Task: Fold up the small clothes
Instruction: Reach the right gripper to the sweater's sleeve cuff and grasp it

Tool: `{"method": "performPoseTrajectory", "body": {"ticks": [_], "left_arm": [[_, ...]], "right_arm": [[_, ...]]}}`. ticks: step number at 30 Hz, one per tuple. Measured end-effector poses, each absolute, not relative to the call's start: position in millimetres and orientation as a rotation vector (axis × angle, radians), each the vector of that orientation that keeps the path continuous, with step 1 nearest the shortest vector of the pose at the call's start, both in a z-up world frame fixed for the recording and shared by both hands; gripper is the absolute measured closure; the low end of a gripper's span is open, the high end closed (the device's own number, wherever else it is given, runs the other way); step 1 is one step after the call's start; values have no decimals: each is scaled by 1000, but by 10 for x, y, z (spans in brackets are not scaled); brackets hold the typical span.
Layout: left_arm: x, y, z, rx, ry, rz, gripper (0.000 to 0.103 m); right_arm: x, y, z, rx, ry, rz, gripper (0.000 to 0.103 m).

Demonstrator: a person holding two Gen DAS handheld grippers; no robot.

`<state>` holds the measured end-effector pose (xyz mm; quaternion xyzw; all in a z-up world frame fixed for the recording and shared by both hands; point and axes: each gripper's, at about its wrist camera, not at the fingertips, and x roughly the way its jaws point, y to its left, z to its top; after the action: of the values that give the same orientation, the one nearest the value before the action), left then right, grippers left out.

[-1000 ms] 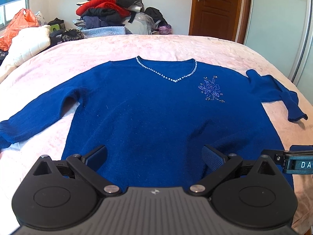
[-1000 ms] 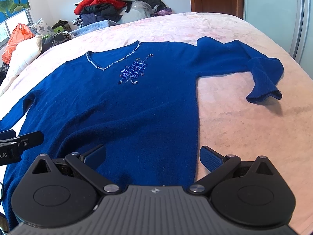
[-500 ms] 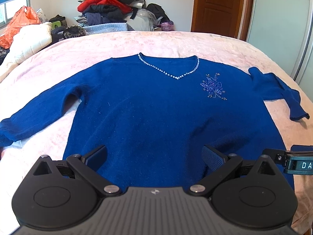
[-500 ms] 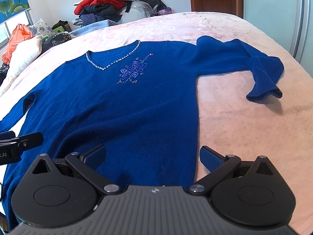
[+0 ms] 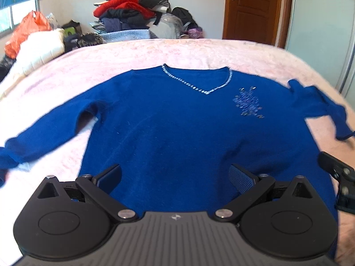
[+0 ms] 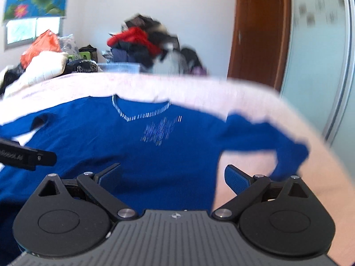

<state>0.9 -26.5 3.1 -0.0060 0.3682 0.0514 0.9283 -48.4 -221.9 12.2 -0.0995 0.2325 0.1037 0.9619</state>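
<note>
Pink bed (image 5: 199,51), blue sweater (image 5: 177,128) flat beyond both tongs (image 5: 175,175) (image 6: 173,175), gaping wide, empty

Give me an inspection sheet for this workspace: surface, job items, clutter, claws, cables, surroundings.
Surface: pink bedspread, bare beyond the sweater.
Job's things: blue V-neck sweater lies front up and unfolded; one sleeve is stretched out, the other sleeve bends back on itself.
Clutter: clothes pile, white quilt and orange bag past the bed's far edge.
Claws: left claw open, empty, above the hem; right claw open, empty, at the sweater's side edge.
Cables: nothing seen.
Surroundings: wooden door, wardrobe panel, window; the right wrist view is blurred.
</note>
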Motion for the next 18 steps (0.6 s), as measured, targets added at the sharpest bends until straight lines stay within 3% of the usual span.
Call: {"method": "performPoseTrajectory", "body": {"ticks": [10, 12, 18], "left_arm": [[98, -284, -10, -9, 785, 130, 0], [105, -300, -19, 9, 792, 137, 0], [106, -351, -14, 53, 787, 145, 0]], "right_arm": [[-439, -2333, 97, -192, 502, 198, 0], [-401, -2340, 27, -211, 533, 204, 4], [-481, -2390, 34, -263, 423, 180, 6]]}}
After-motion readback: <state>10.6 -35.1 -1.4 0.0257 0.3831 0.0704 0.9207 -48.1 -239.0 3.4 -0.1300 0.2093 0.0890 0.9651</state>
